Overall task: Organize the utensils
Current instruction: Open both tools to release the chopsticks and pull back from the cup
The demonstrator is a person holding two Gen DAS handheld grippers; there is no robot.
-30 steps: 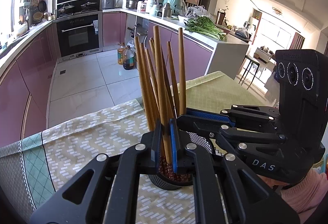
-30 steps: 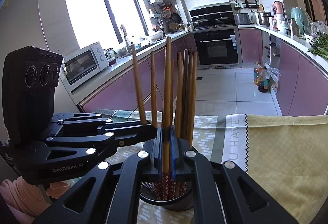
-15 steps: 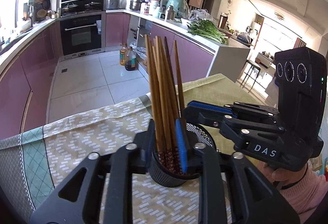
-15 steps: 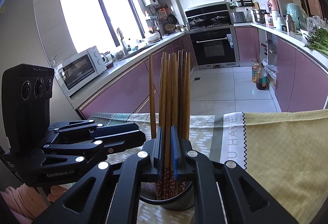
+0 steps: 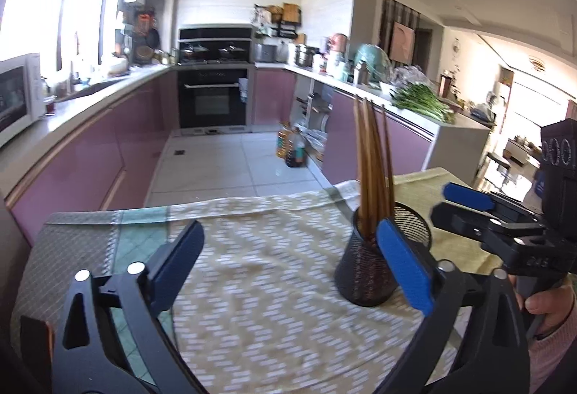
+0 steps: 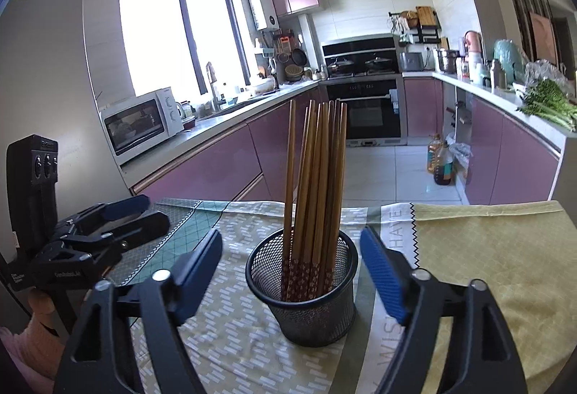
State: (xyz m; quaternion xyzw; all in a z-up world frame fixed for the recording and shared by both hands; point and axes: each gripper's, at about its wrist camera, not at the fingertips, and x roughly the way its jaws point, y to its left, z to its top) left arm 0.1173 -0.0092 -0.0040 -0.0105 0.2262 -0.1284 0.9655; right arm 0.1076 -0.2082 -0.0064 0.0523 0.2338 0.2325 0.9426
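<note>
Both our left gripper (image 5: 288,260) and right gripper (image 6: 292,260) have just opened wide, empty, leaving chopsticks (image 6: 317,184) upright in the mesh holder (image 6: 306,307) between them.

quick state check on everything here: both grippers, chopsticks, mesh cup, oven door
left gripper: jaws wide open, just opened, nothing between them
right gripper: jaws open, just opened, either side of the cup, not pressing it
chopsticks: bunched, standing in the cup, leaning slightly
mesh cup: upright on the tablecloth
oven door: closed
</note>
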